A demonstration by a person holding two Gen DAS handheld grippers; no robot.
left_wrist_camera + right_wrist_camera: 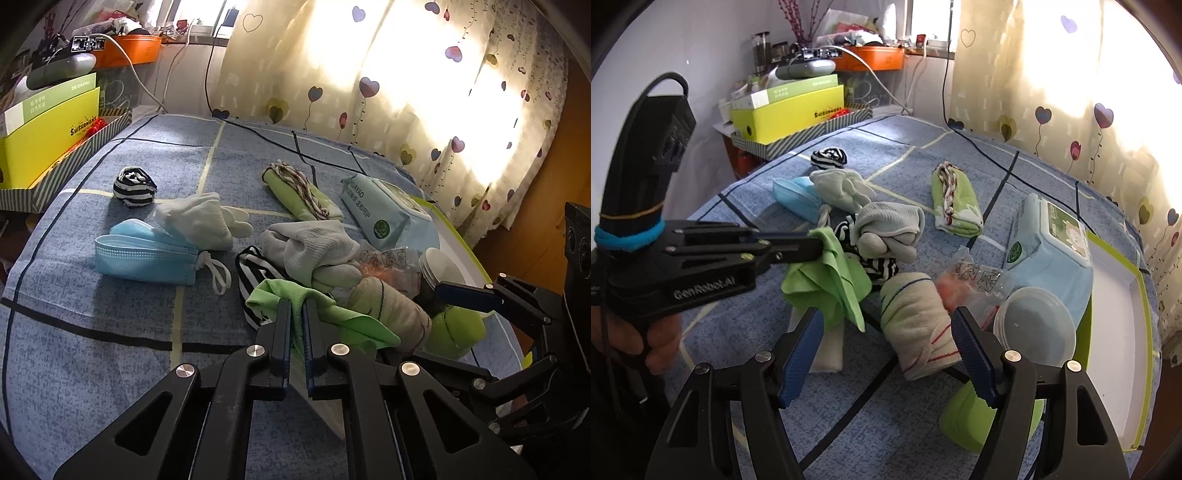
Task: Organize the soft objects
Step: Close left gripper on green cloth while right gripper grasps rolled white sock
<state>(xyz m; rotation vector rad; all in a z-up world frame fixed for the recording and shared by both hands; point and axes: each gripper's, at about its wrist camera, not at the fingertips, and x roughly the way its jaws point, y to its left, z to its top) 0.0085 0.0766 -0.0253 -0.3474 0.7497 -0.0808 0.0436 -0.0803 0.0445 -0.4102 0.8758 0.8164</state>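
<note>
Pinching green cloth (325, 314) in left tongs (296, 306), right tongs (886, 321) spread around rolled towel (916, 321), white tray (1115, 332) bare.

My bedsheet (110, 295) is mottled blue with dark and pale yellow grid lines. On it, the cloth (354, 321) is bright green, and the sock (834, 157) at the sheet's far side is black-and-white striped. Near that sock the mask (144, 254) is light blue and the glove (199, 221) white. The rolled towel (919, 325) is beige with a green end, a dark line and red streaks. The wipes pack (1049, 251) is pale blue. My pads (801, 354) are blue on black arms. The curtain (406, 92) is cream with hearts.
</note>
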